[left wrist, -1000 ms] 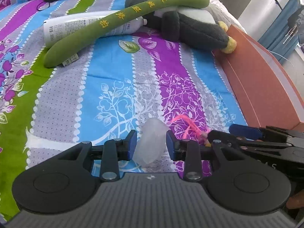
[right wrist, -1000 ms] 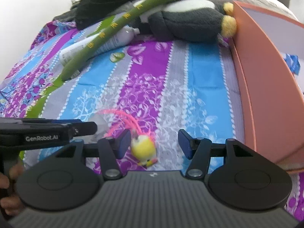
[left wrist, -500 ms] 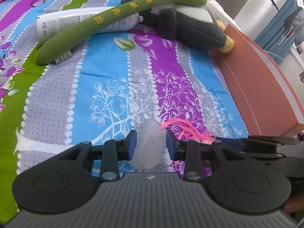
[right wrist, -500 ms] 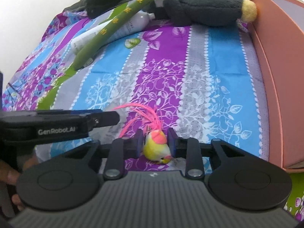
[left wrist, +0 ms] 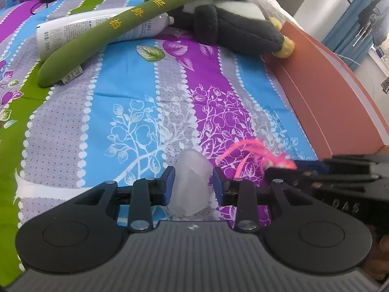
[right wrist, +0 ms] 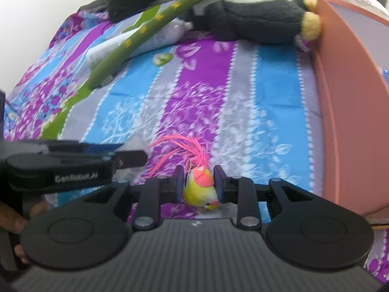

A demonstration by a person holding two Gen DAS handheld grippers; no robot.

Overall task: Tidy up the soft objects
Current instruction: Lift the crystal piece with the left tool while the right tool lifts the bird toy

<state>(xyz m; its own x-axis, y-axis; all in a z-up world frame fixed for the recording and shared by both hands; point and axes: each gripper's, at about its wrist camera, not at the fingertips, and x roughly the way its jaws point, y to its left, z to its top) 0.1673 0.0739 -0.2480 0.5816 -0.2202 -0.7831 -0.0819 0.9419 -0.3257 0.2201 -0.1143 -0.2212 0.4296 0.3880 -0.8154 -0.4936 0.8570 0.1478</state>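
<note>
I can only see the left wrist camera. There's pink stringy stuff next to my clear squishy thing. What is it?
Observer: Those are feathers on a little yellow-and-pink toy bird. Your view hides its body.
Kid: Is the other claw holding it?
Observer: Yes, the right claw is shut on the bird, one pad on each side.
Kid: Which way is it facing?
Observer: Head down, toward the right camera, with the feathers fanning away over the bedsheet.
</note>
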